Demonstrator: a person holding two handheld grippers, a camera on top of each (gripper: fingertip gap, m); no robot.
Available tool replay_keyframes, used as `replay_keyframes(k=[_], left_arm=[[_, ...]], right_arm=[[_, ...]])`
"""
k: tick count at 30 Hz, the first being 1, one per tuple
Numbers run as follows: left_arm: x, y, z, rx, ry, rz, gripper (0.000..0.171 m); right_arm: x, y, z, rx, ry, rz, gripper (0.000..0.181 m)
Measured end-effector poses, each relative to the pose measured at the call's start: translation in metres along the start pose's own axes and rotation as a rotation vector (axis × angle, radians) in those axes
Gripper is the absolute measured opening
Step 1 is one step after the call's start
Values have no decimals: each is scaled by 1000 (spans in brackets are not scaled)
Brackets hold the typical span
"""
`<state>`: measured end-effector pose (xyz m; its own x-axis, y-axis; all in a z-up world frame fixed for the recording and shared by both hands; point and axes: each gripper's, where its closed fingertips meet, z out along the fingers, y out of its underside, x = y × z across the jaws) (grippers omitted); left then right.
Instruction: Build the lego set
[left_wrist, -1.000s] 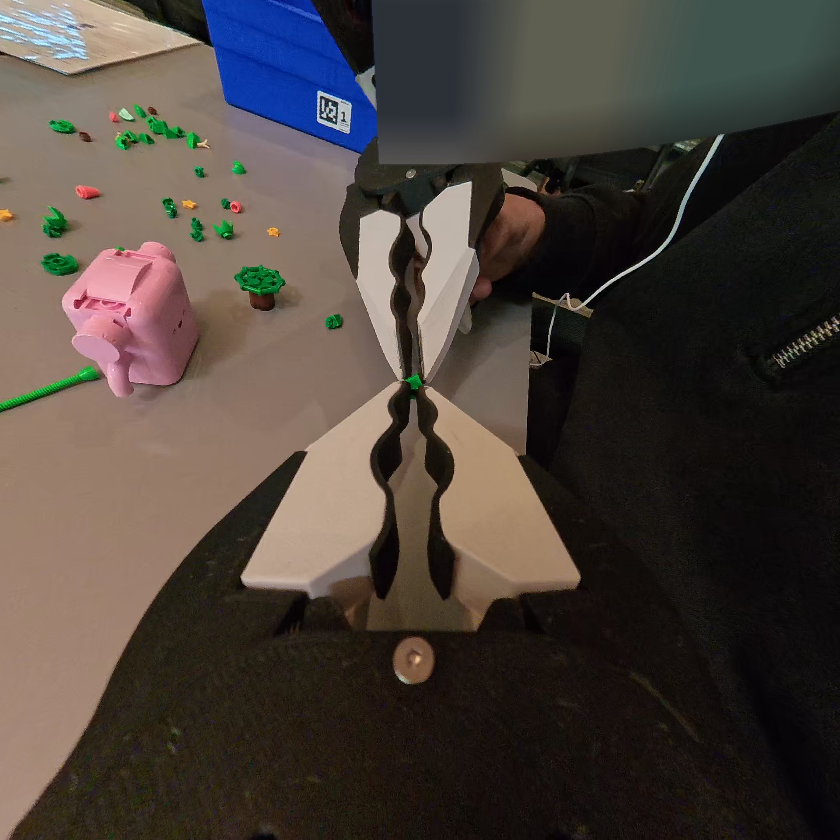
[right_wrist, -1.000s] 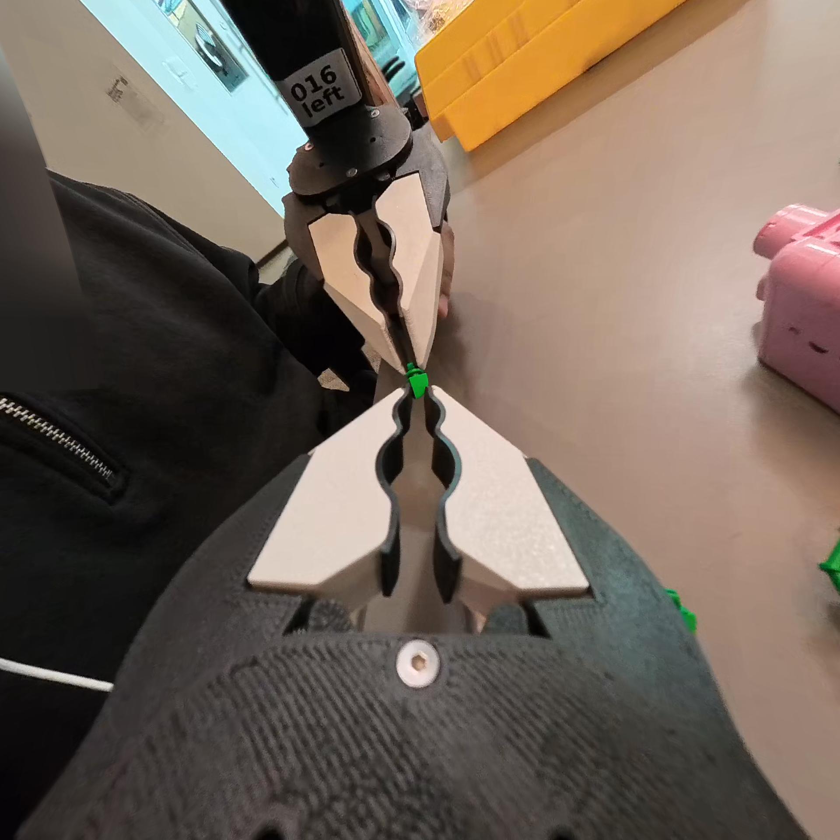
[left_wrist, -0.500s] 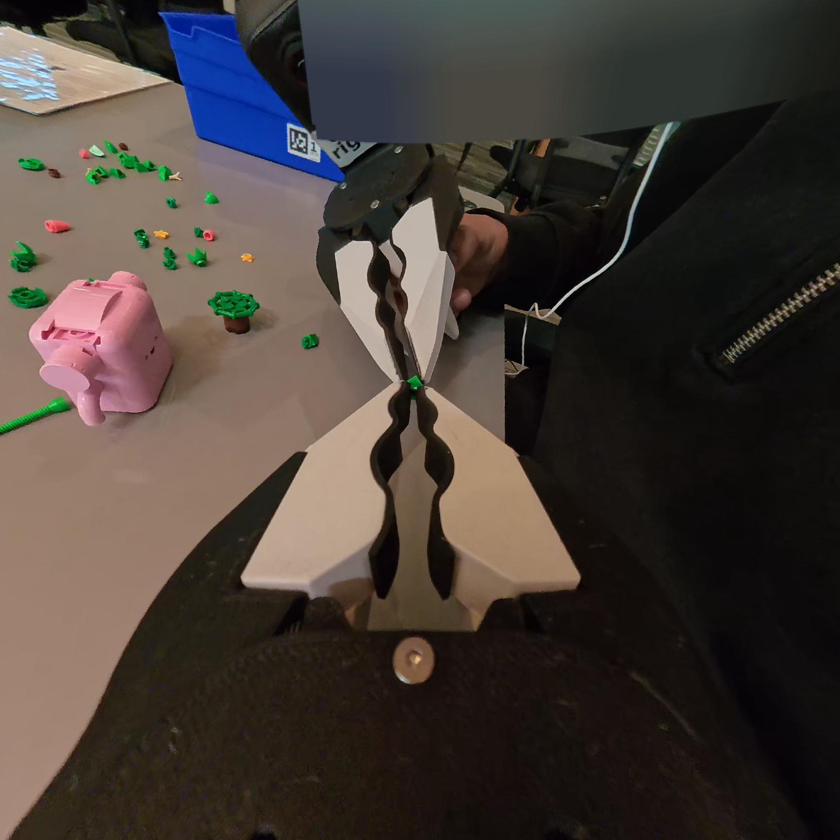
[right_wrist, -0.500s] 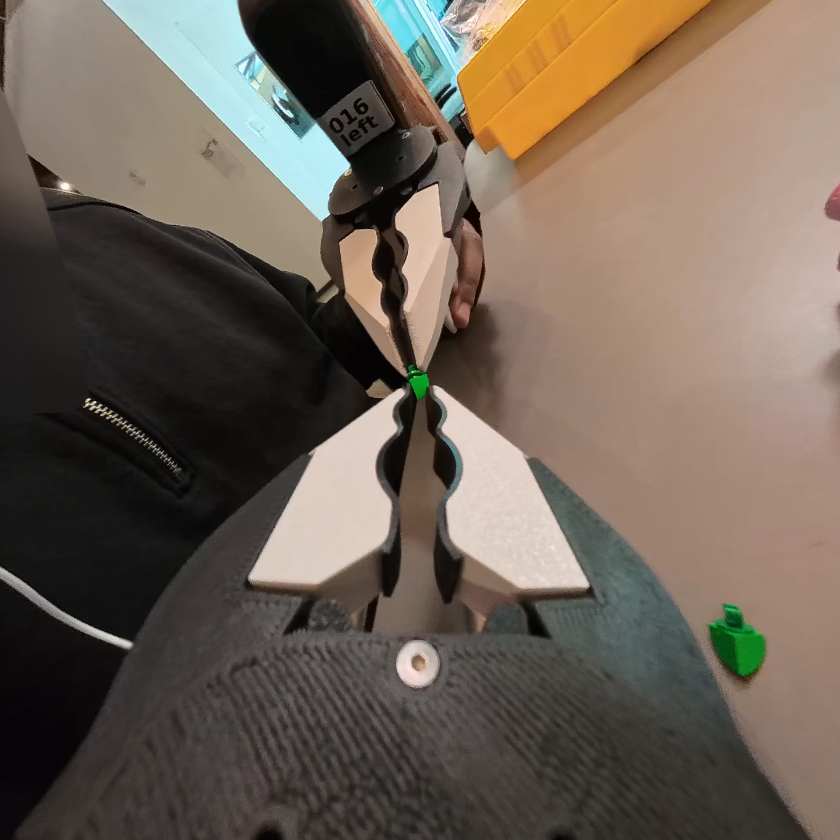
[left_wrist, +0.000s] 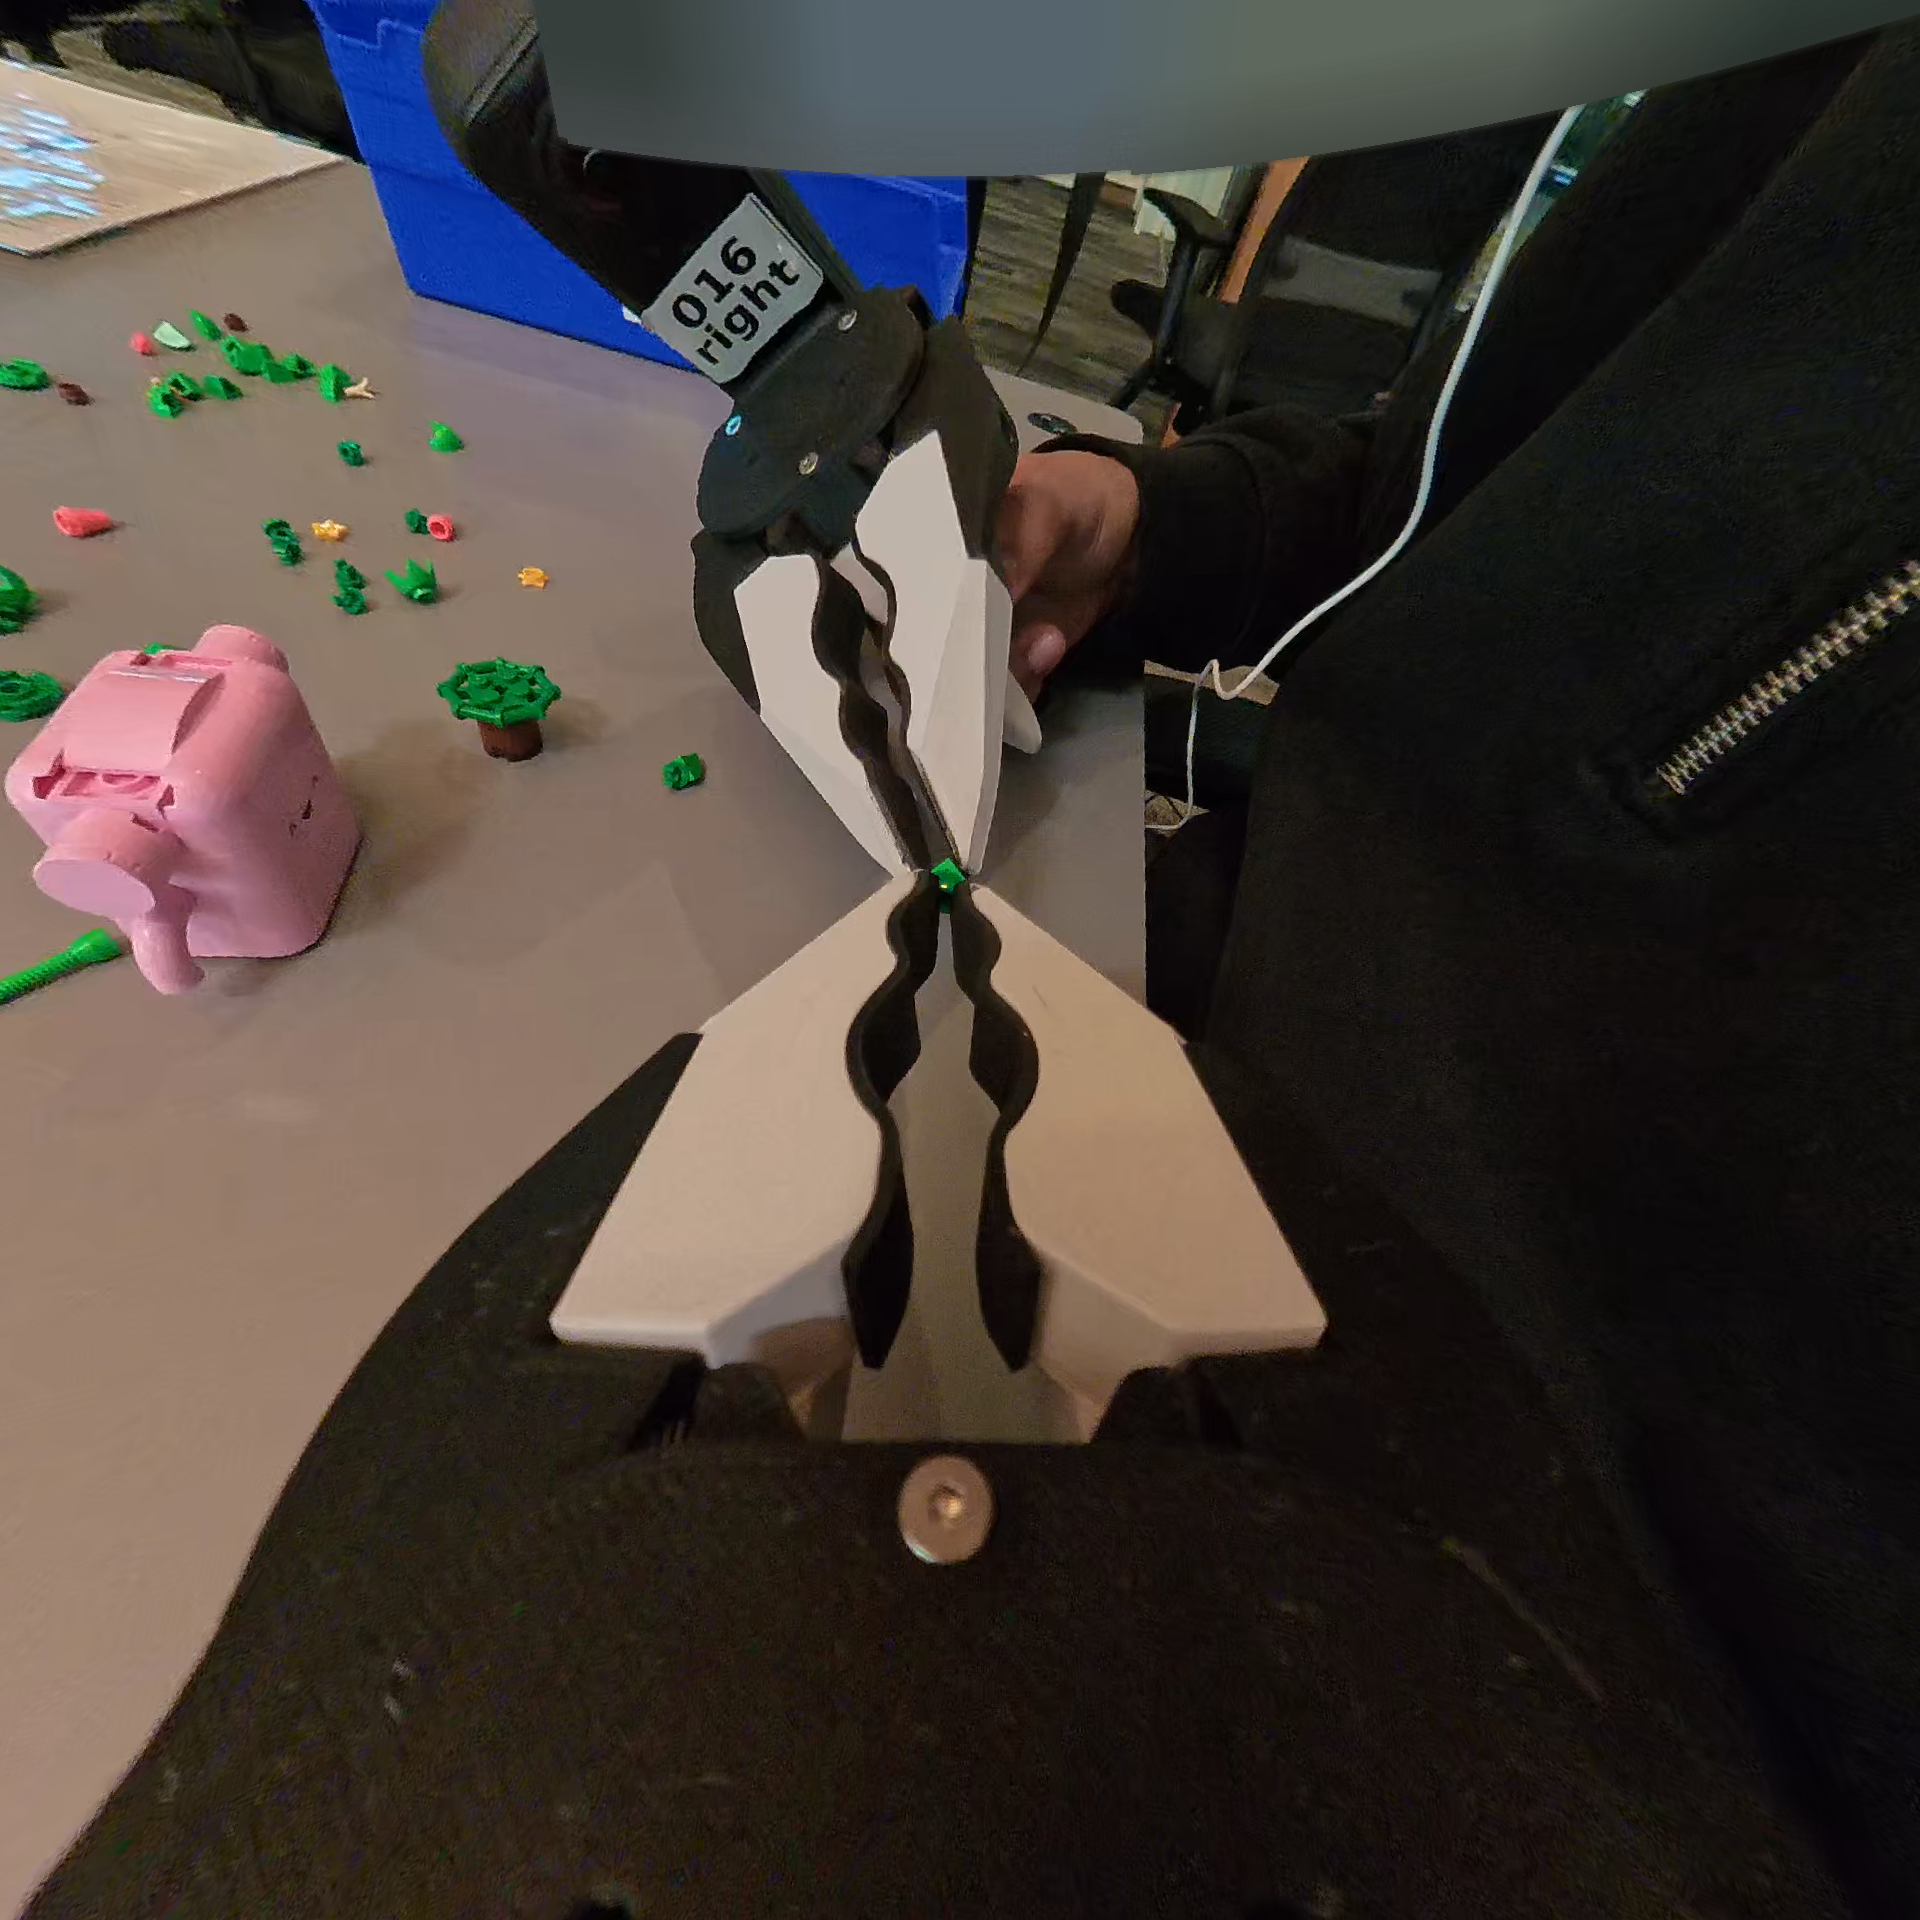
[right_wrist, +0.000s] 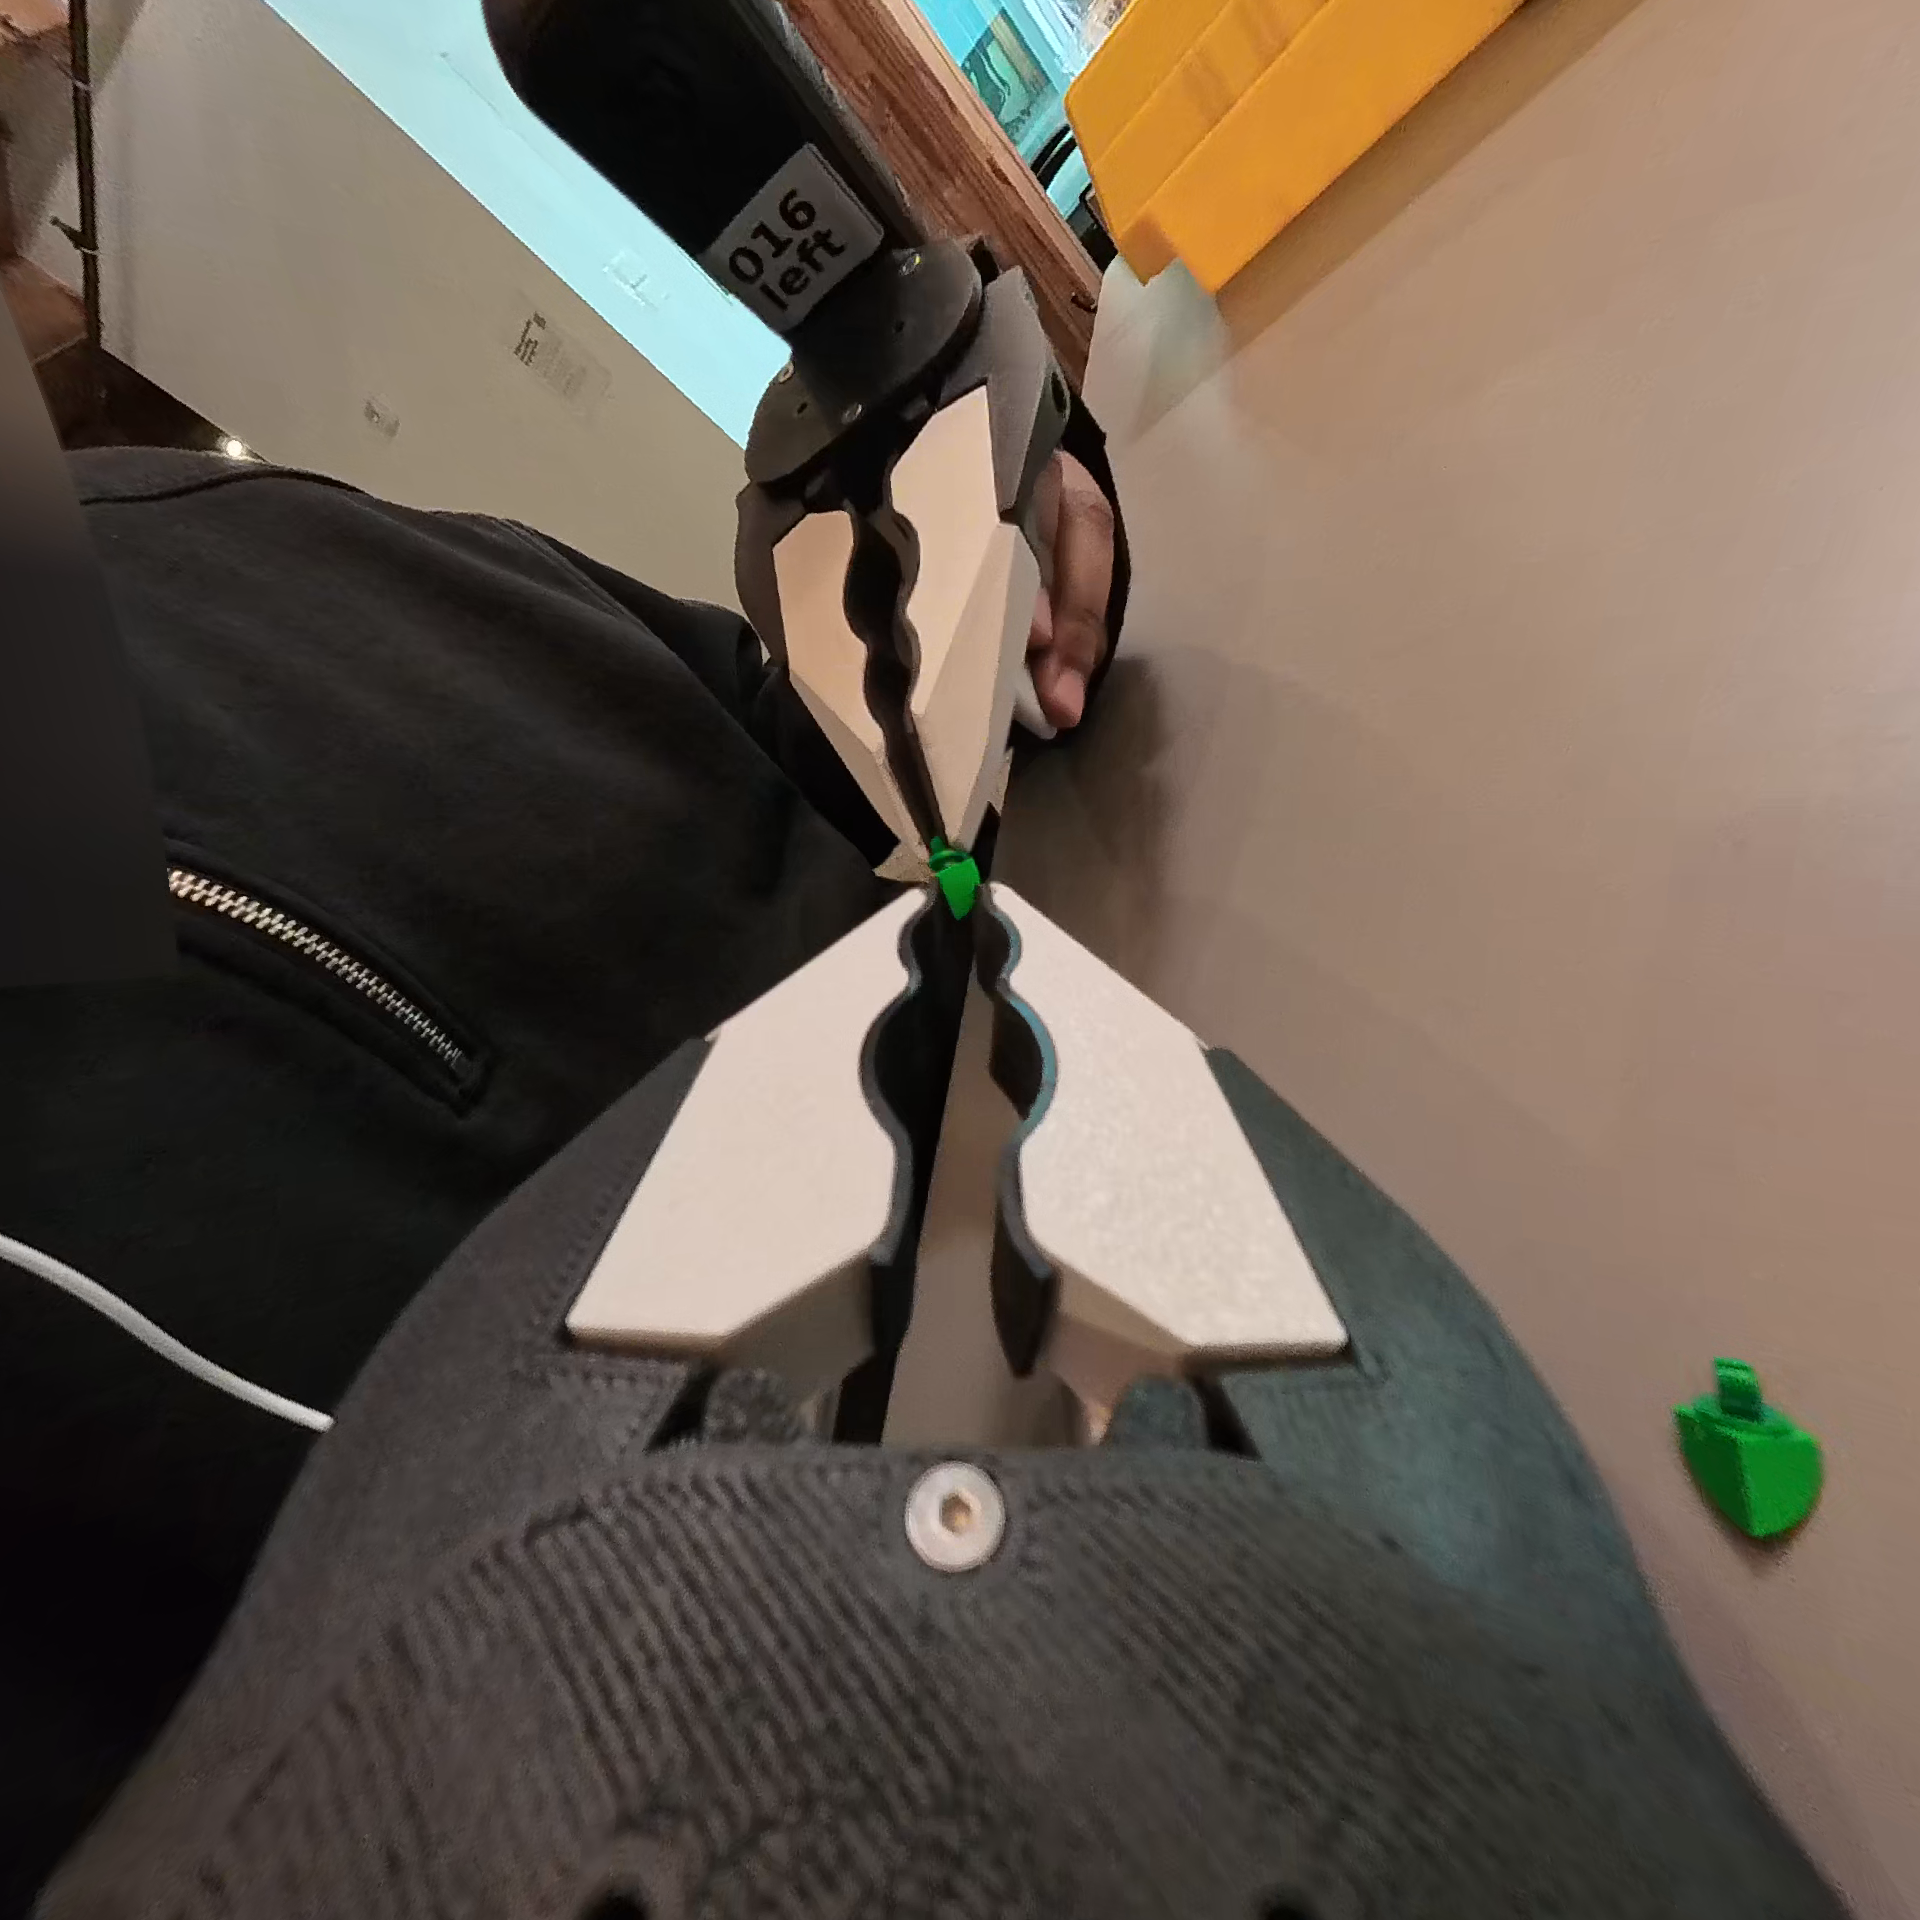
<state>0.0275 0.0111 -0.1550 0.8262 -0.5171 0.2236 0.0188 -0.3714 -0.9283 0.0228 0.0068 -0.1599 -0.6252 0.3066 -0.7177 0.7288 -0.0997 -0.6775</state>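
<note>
Left hand-held gripper (left_wrist: 943, 896): your tips are pinched together on the small green piece (left_wrist: 945, 879).
Right hand-held gripper (right_wrist: 954, 902): tip to tip with it, clamped on the same piece above the bench (left_wrist: 416, 1091) edge.
Around: pink block model (left_wrist: 177, 805), small green-topped tree (left_wrist: 501, 704), scattered green bits (left_wrist: 249, 364), blue bin (left_wrist: 499, 229).
In the way: your dark jacket (left_wrist: 1558, 935) fills the right side.
Hard to make out: how the tiny piece's parts join.

The left tool (left_wrist: 943, 902) and right tool (left_wrist: 932, 854) meet tip to tip, both pinching a tiny green piece (left_wrist: 947, 879). Left of them on the grey surface (left_wrist: 436, 1039) sit a pink block build (left_wrist: 177, 805) and scattered green pieces (left_wrist: 343, 561).
</note>
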Motion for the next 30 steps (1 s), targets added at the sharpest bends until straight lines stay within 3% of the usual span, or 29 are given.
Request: replay_keyframes(k=[9, 22, 30], left_arm=[[2, 8, 4, -54, 9, -17, 0], [7, 15, 9, -109, 27, 15, 0], [5, 28, 14, -199, 9, 17, 0]], right_arm=[[3, 7, 1, -46, 31, -18, 3], [3, 18, 2, -133, -36, 52, 2], [12, 27, 5, -202, 24, 58, 3]])
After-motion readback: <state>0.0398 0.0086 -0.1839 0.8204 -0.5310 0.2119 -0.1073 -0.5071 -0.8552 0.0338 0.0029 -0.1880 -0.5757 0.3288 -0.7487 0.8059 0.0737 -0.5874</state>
